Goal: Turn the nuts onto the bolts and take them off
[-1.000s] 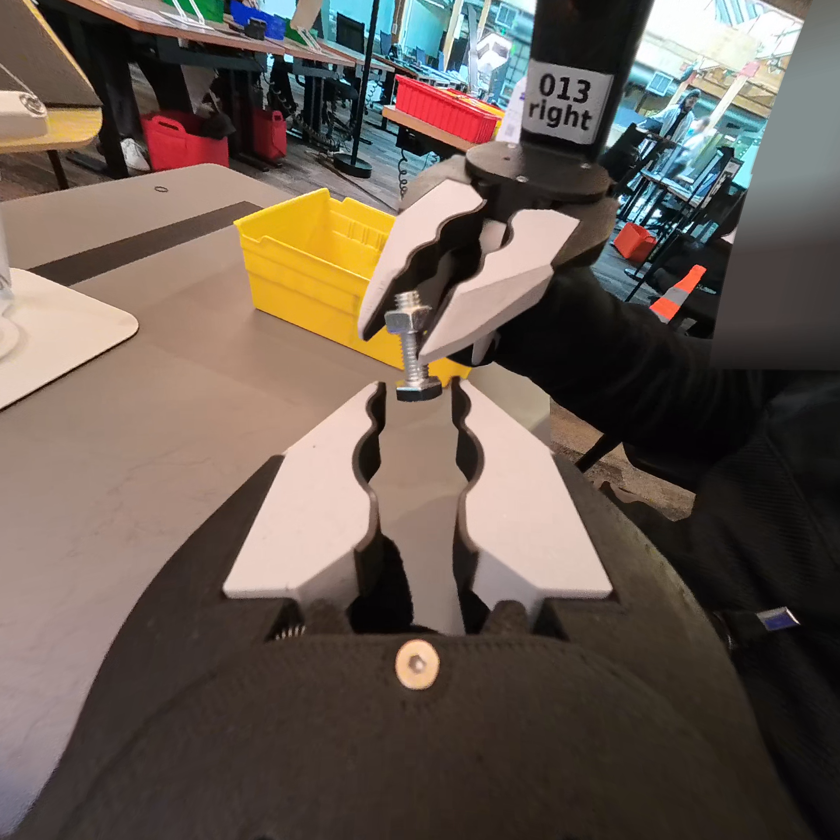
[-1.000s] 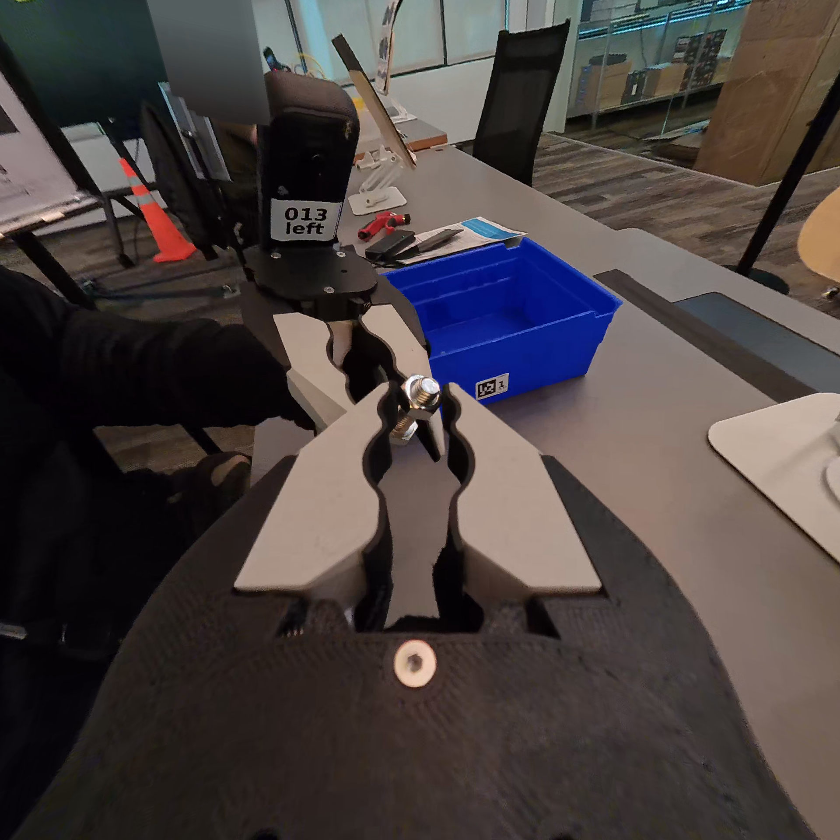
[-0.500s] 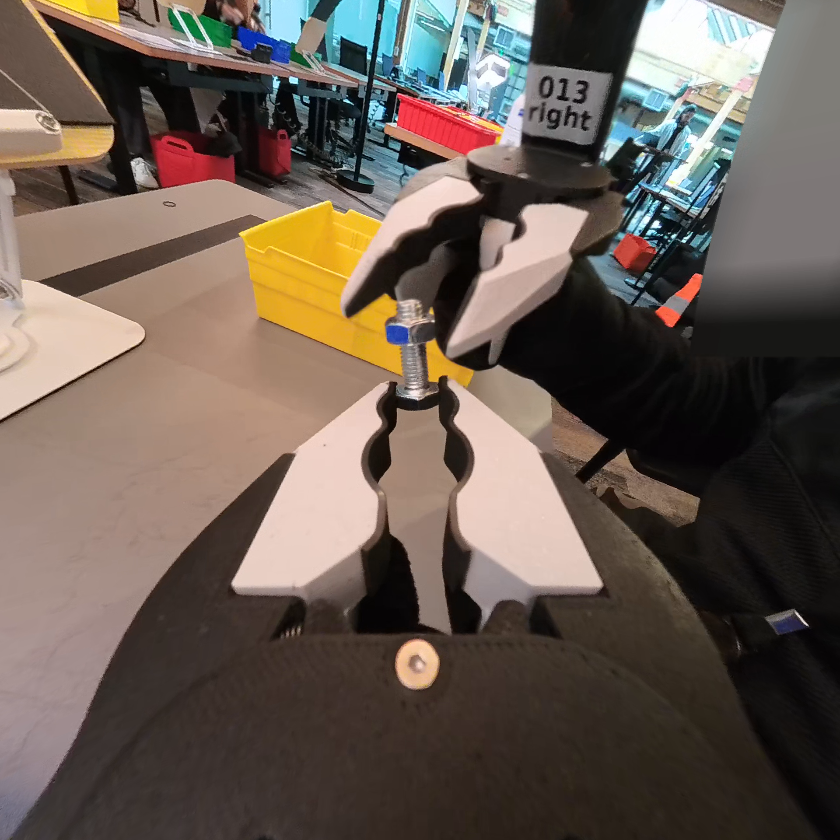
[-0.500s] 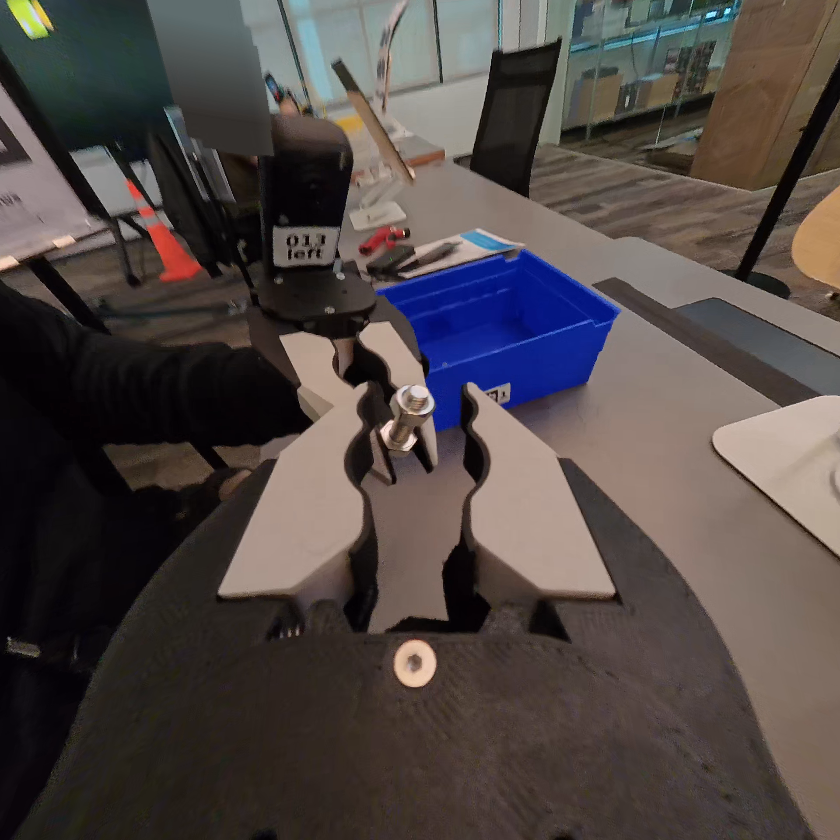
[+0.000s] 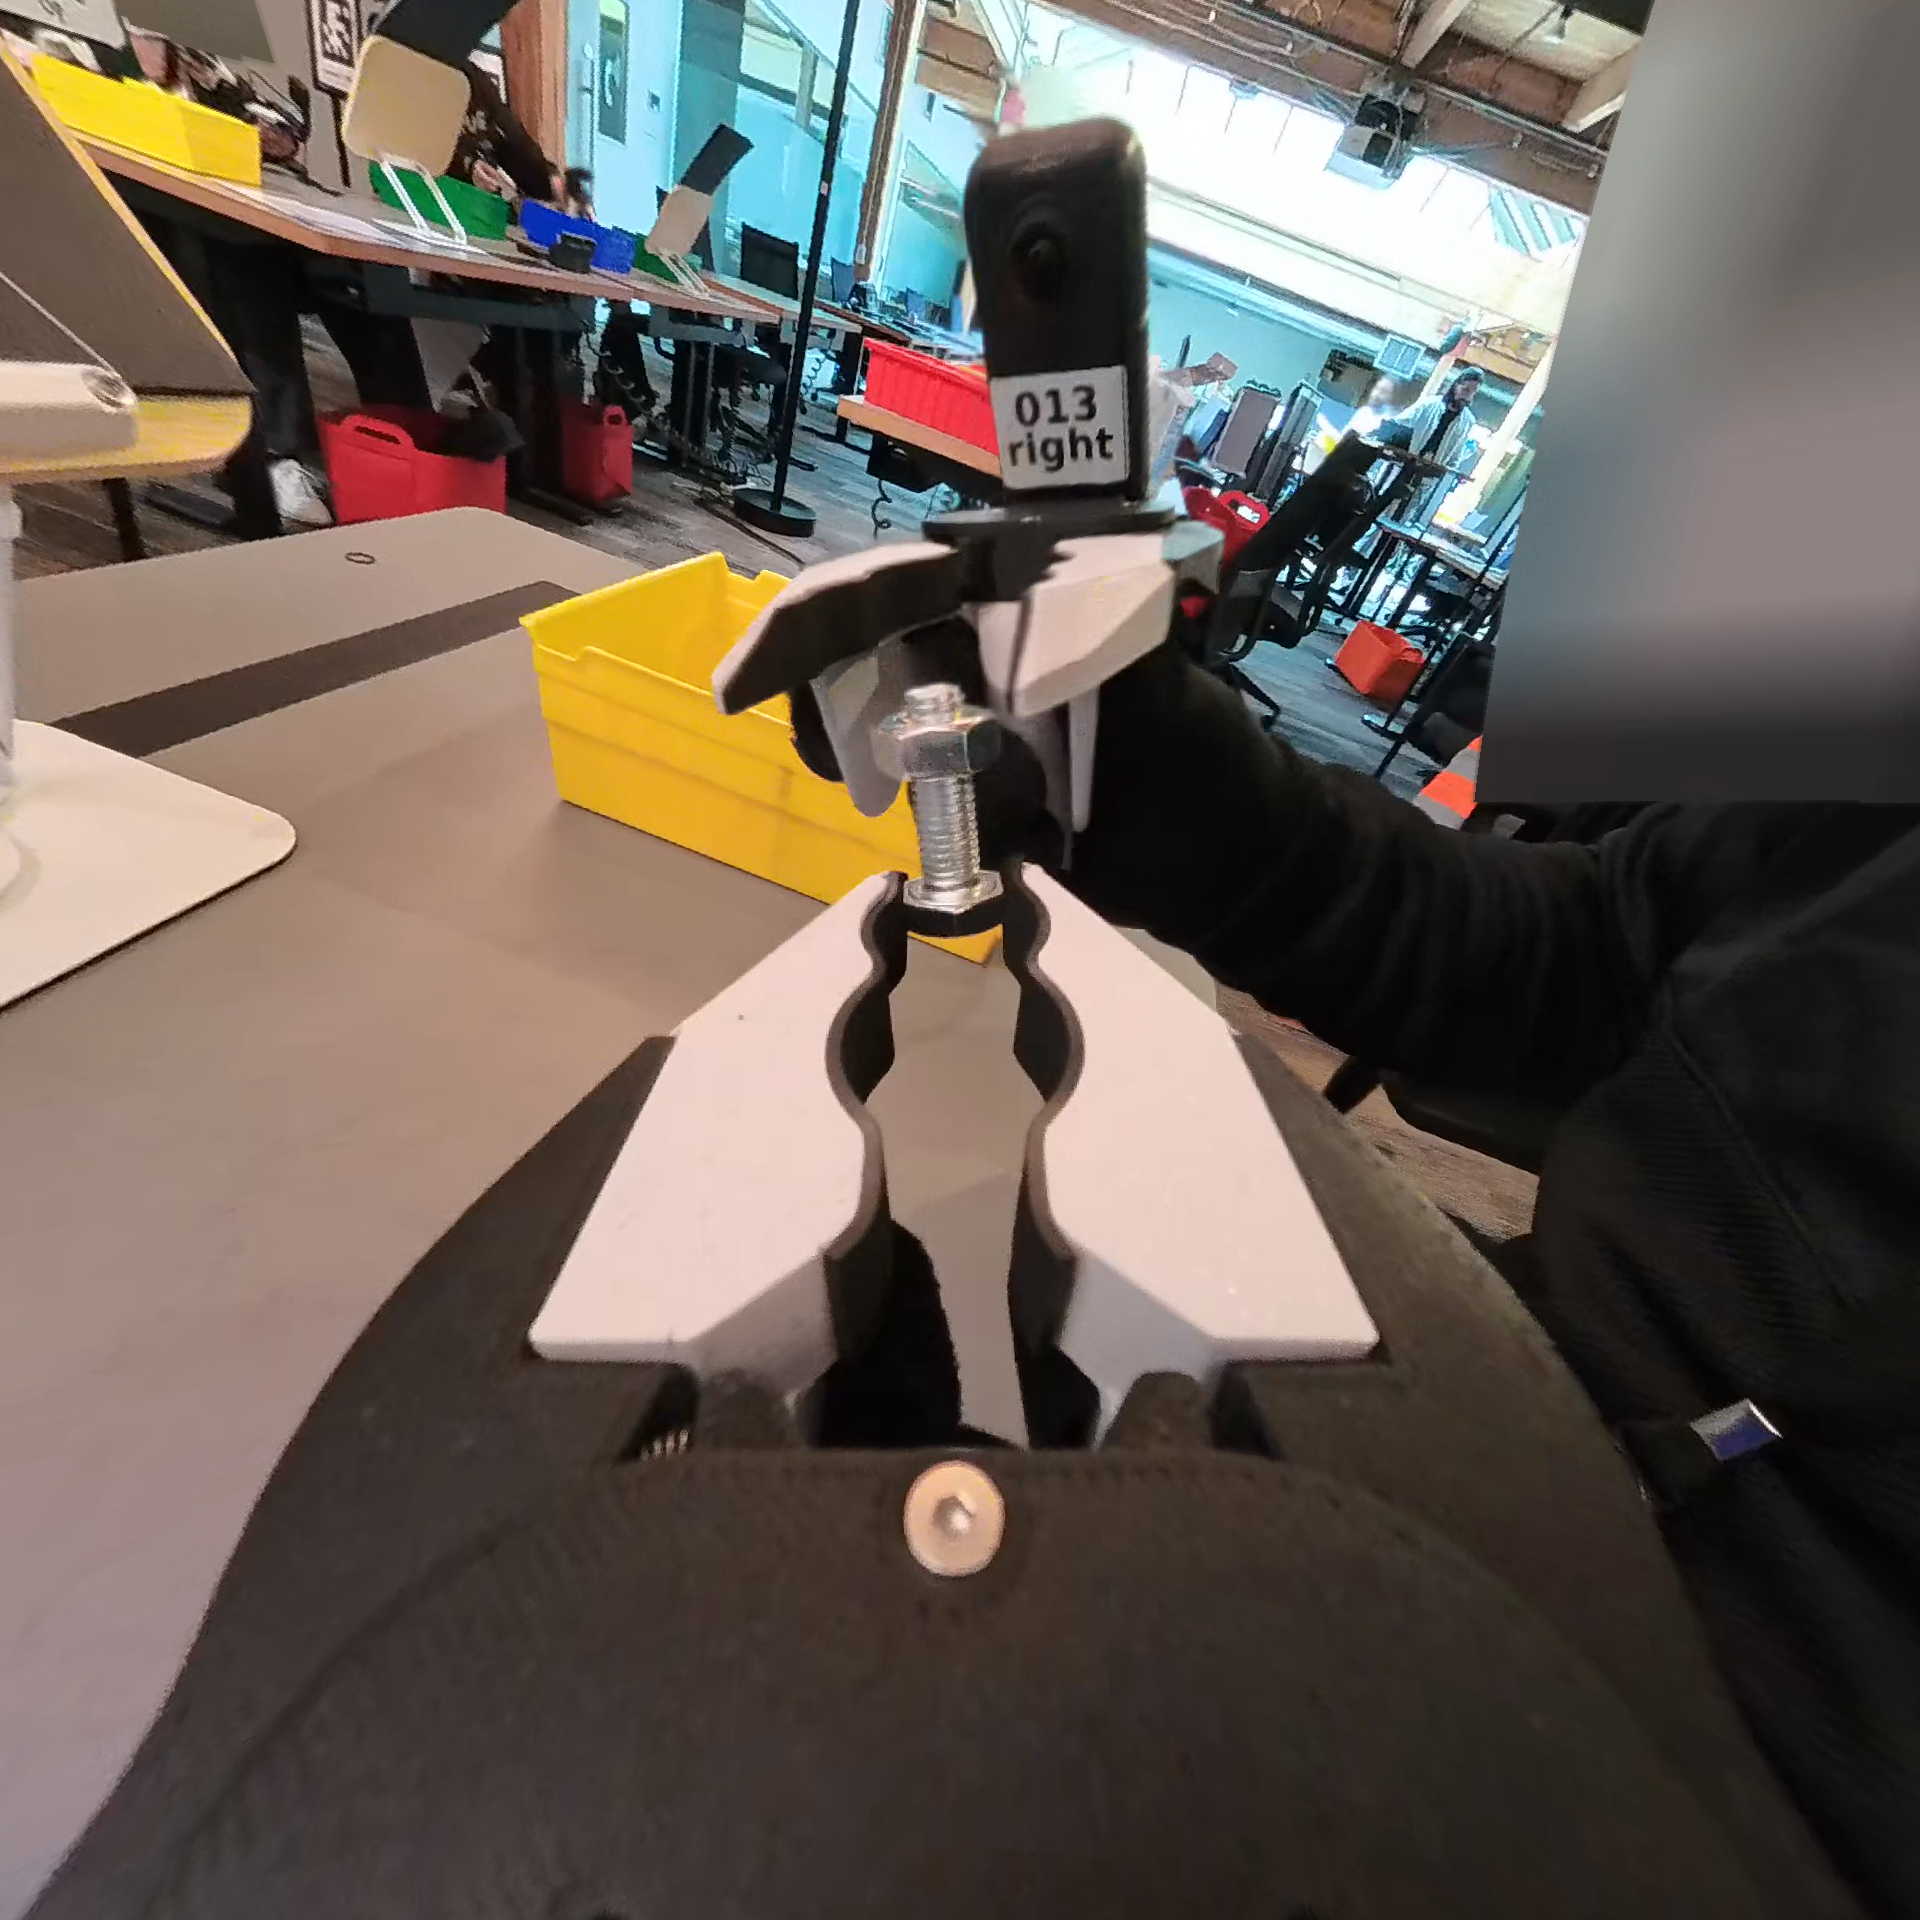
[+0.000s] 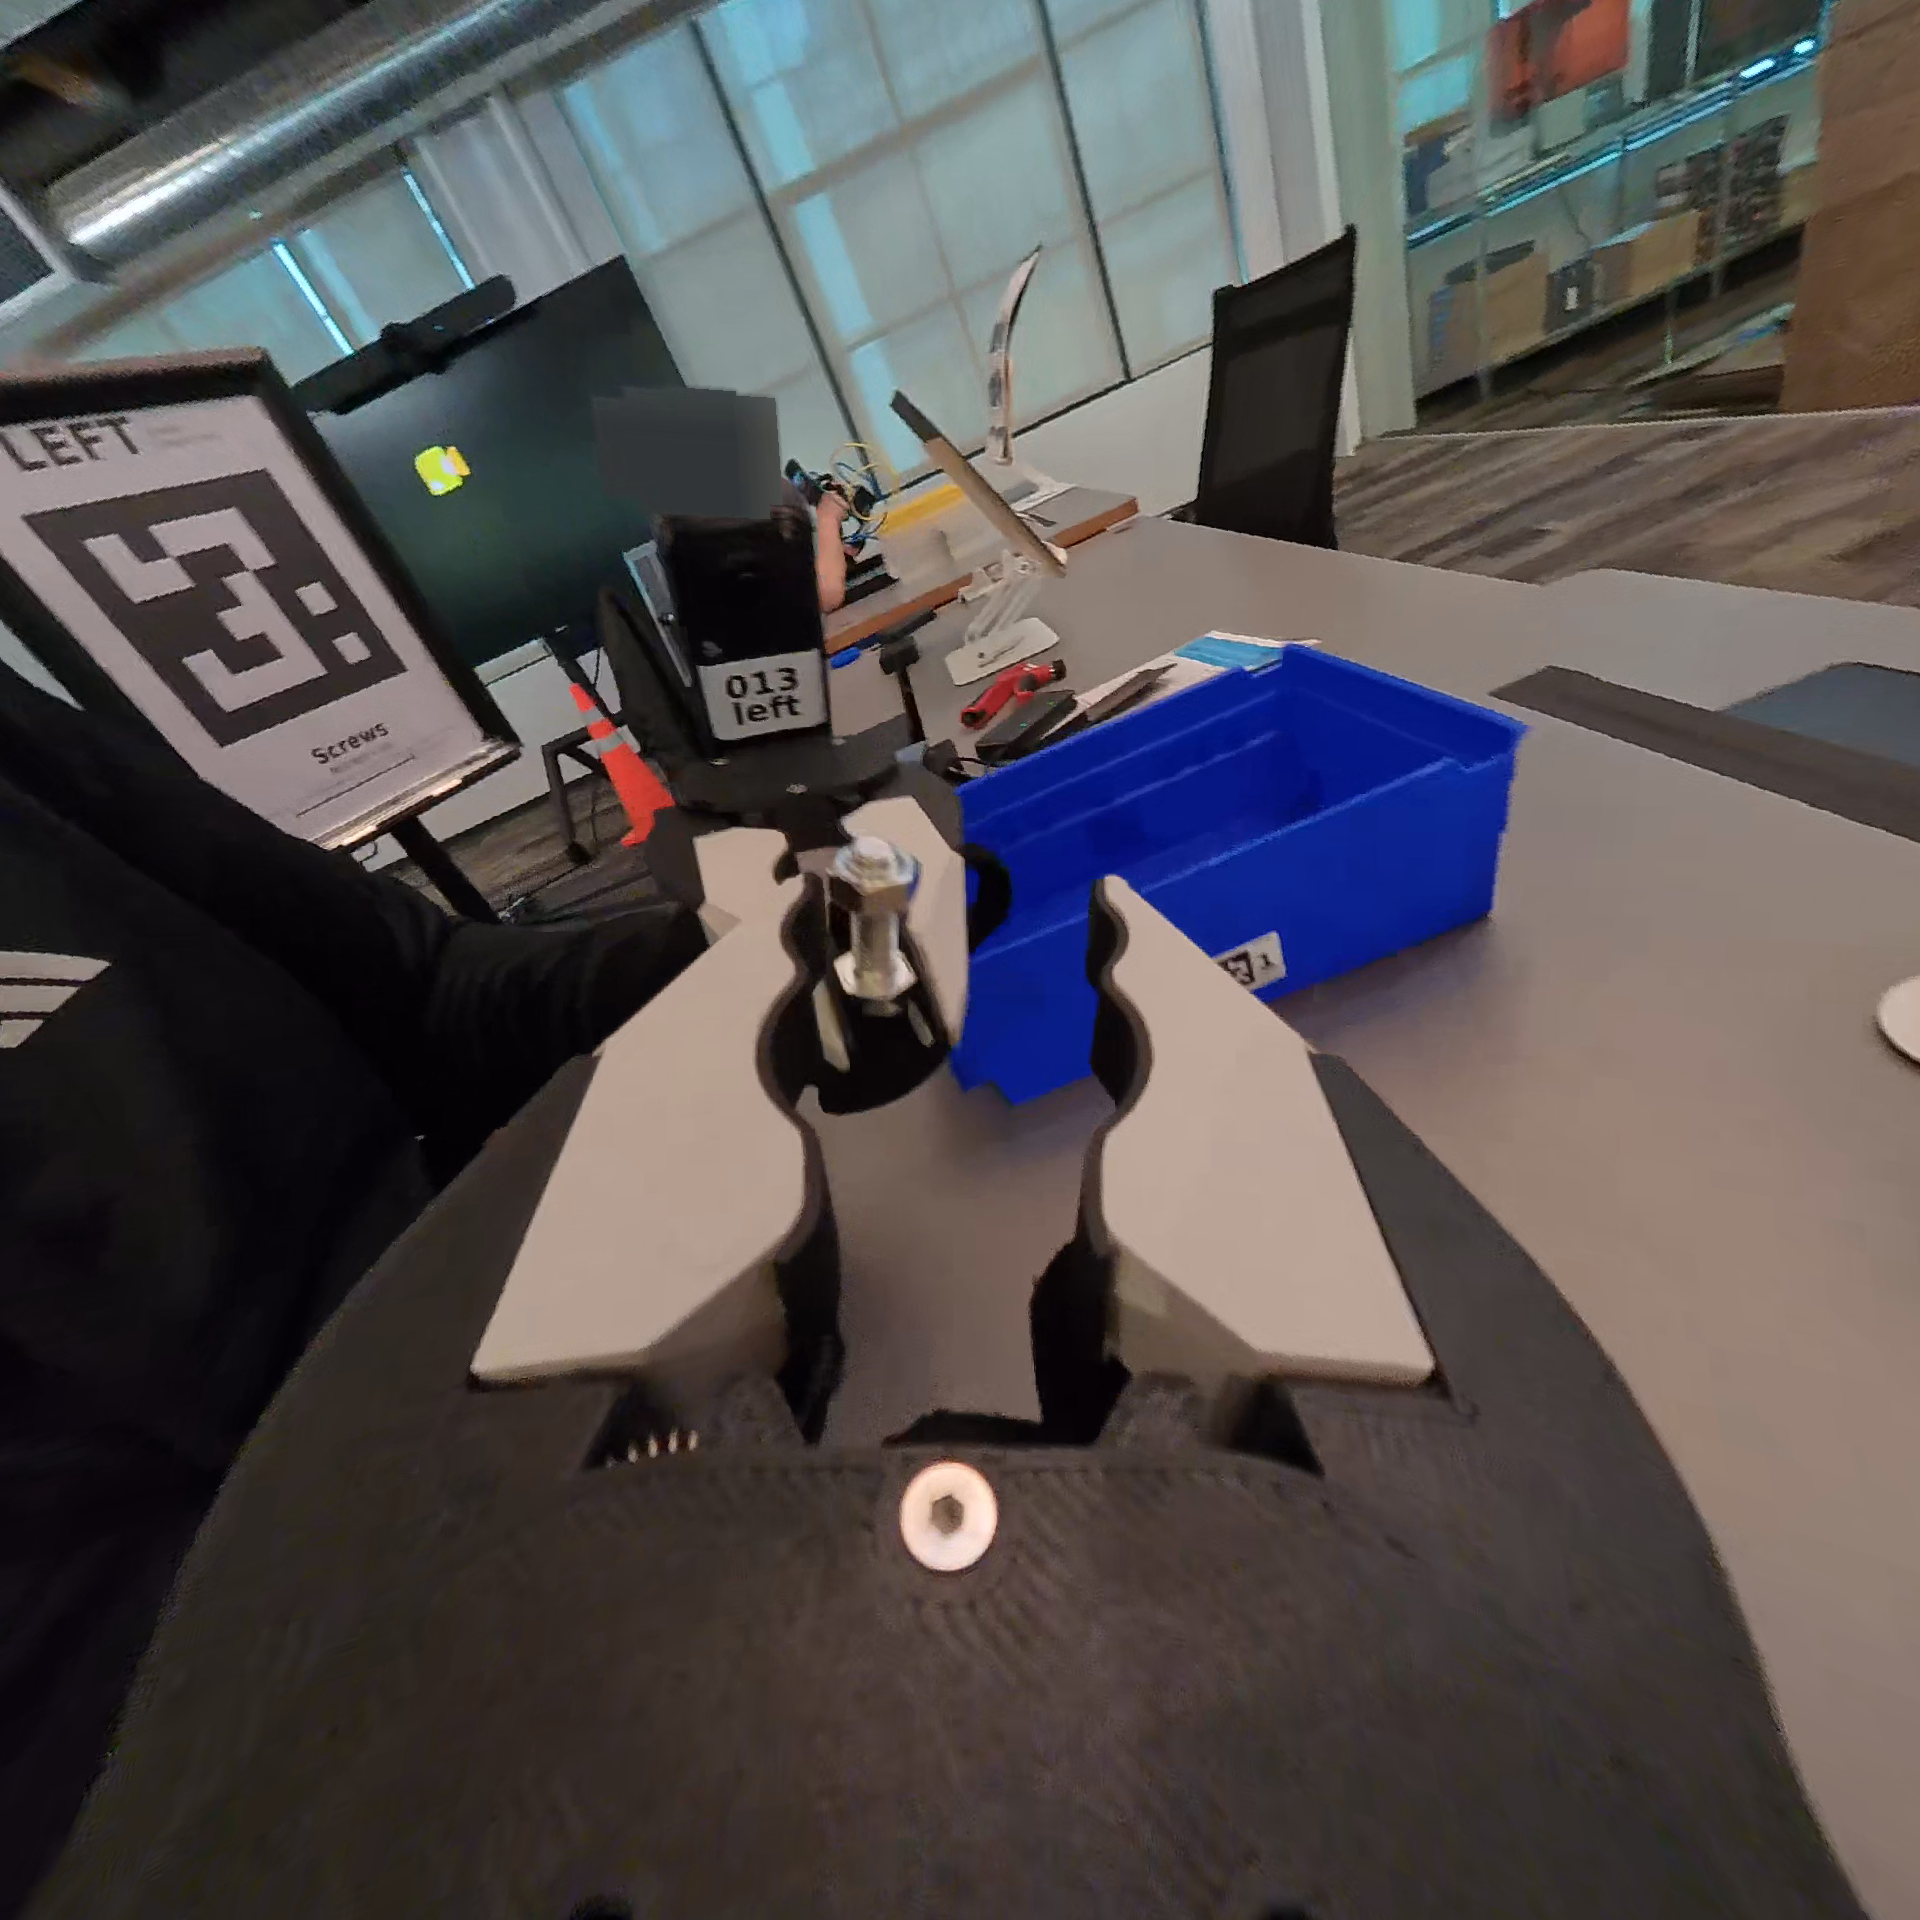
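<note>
Left gripper [image 5: 951,904] pinches the hex bolt [image 5: 948,831] by its head, upright. Right gripper [image 6: 940,914] gapes wide, nut [image 5: 935,740] untouched between its fingers.

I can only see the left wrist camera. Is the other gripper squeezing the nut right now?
Observer: No. The right wrist view shows the right gripper open, with the nut close to one finger but not pinched.
Operator: Is there a box on that side too?
Observer: Yes, a blue bin stands on the table just beyond that gripper.
Operator: What's in it?
Observer: The part of its inside that shows looks empty.
</note>
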